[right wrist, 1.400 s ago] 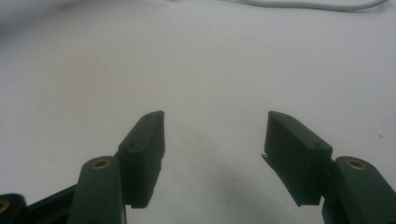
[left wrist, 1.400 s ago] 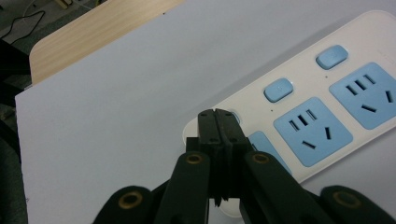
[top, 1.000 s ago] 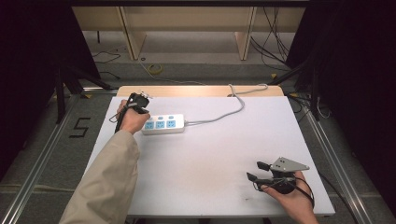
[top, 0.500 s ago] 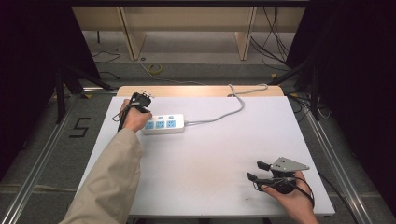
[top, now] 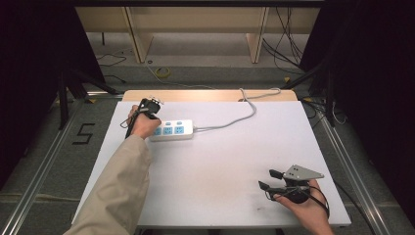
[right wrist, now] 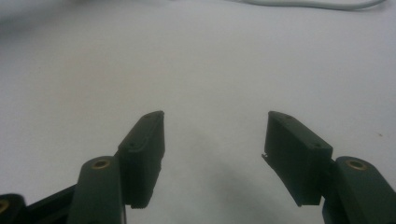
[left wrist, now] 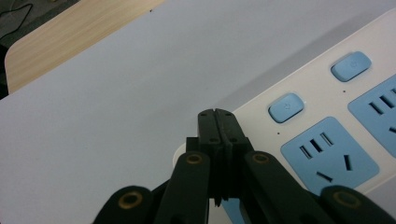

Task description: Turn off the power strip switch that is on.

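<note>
A: Nearest to us, what do we see?

B: We see the right claw at the near right corner of the white counter, well apart from the power strip. Its jaws stand wide apart with nothing between them; in the right gripper view the right claw frames only bare counter. The right hand grips it from below, and the grey plate sits on top.

A: And toward the power strip?

B: We follow the beige sleeve up from the near edge to the left hand, which rests at the strip's left end. The left claw is there too. In the left gripper view the left claw has its jaws pressed together, holding nothing, with the tips over the left end of the power strip. Just beyond the tips we see a blue button, a second one farther along, and a blue socket panel beside the jaws.

A: Beyond the strip?

B: We see its grey cord curving off the right end to the counter's far edge, where a wooden strip shows.
</note>
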